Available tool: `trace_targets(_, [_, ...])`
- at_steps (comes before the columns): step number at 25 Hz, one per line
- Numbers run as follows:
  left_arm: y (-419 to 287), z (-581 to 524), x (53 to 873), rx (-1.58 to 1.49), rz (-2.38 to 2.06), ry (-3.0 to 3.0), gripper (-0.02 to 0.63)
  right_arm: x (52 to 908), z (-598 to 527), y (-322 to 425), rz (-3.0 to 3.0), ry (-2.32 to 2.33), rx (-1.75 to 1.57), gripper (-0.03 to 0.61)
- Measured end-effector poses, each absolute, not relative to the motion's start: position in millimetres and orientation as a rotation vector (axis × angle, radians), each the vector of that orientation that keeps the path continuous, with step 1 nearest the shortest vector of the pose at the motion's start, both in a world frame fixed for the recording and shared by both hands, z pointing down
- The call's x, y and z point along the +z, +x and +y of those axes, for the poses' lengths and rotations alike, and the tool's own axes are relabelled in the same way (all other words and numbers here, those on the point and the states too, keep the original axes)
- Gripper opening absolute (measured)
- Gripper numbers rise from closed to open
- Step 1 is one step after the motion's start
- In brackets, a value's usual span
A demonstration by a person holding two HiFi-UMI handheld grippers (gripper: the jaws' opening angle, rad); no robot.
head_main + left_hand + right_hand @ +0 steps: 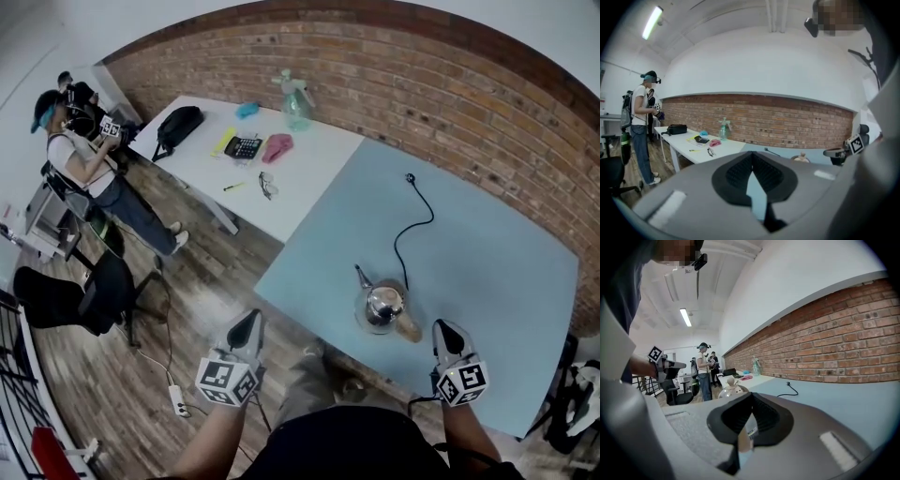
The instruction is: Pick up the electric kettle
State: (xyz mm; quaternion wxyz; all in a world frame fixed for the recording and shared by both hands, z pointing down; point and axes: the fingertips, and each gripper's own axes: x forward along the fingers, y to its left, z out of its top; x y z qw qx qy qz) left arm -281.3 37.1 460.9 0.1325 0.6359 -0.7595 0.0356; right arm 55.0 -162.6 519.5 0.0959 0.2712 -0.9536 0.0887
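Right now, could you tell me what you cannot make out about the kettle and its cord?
- The kettle, lower body: hidden behind the left gripper in its view and behind the right gripper in its view; only its top shows.
- The cord, end nearest the kettle: head view, too small to tell whether it joins.

No readable text, brand or number anywhere I can see. Marker cube on the left gripper and its twin on the right gripper, both nearer me than the kettle: black-and-white squares only, no characters. Calculator, well apart up-left of the kettle: keys illegible. White tag low between the right gripper's pads: marks too small to read.
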Motion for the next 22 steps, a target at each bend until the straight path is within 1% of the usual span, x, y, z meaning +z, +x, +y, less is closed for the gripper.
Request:
trace_targets(12, [-300,-67,481,0.153,-1.9,2.115,0.002,519,-168,48,-2.719,1.058,0.23,0.002])
trace_targets(17, [-292,-108,493,0.189,-1.691,2.248,0.002,514,-163,48,-2.659,1.222,0.277,0.002])
trace_targets(22, [-265,-141,508,0.248,-1.464,2.379,0.003,508,-156,48,-2.585,1.361,0.288,0.003])
